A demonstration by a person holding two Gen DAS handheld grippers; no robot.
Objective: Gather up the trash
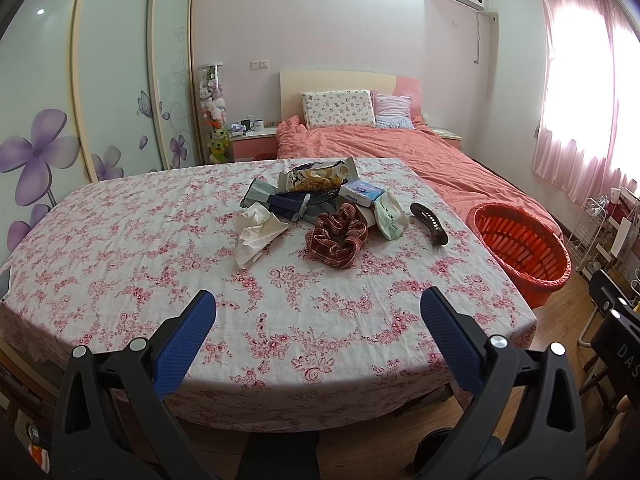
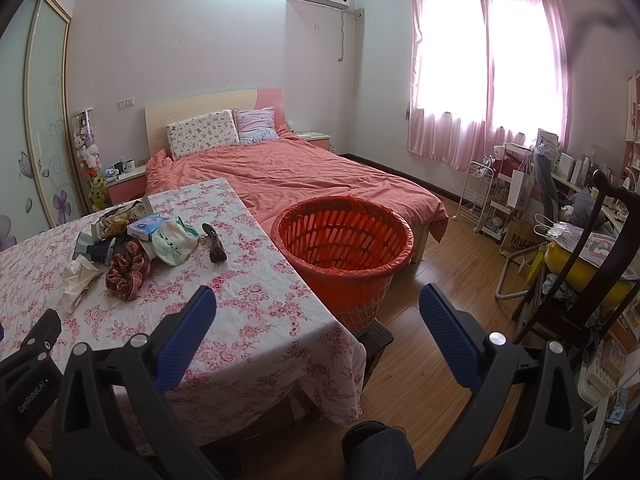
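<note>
Trash pile (image 1: 320, 204) sits on the flowered tablecloth (image 1: 160, 272), well ahead of the left gripper (image 1: 318, 312) and near the table's far side. Pile contents: crumpled tissue (image 1: 256, 236) ahead and a bit left of that gripper, plaid scrunchie (image 1: 336, 240) straight ahead, snack wrapper (image 1: 318, 176) behind it at the far end, small blue-and-white tissue pack (image 1: 362, 194) touching the wrapper's right side, pale green cloth piece (image 1: 390, 214) just right of the scrunchie. Dark hair clip (image 1: 430, 224) lies apart, further right, near the table edge.

Left gripper: blue pads (image 1: 186, 344) wide apart, nothing between them, touching nothing, hovering over the near table edge.

Right gripper (image 2: 318, 312): blue pads (image 2: 450, 340) wide apart, empty, touching nothing. Its left finger is over the table corner, its right finger over the wood floor (image 2: 440, 264). Orange basket (image 2: 344, 248) with an orange liner stands straight ahead of it, just beside the table's right edge, with the bed (image 2: 304, 176) behind. From this gripper the trash pile is ahead and far left. Left gripper's black body shows at the right camera's lower left edge. A person's knee (image 2: 378, 452) is below the right gripper.
</note>
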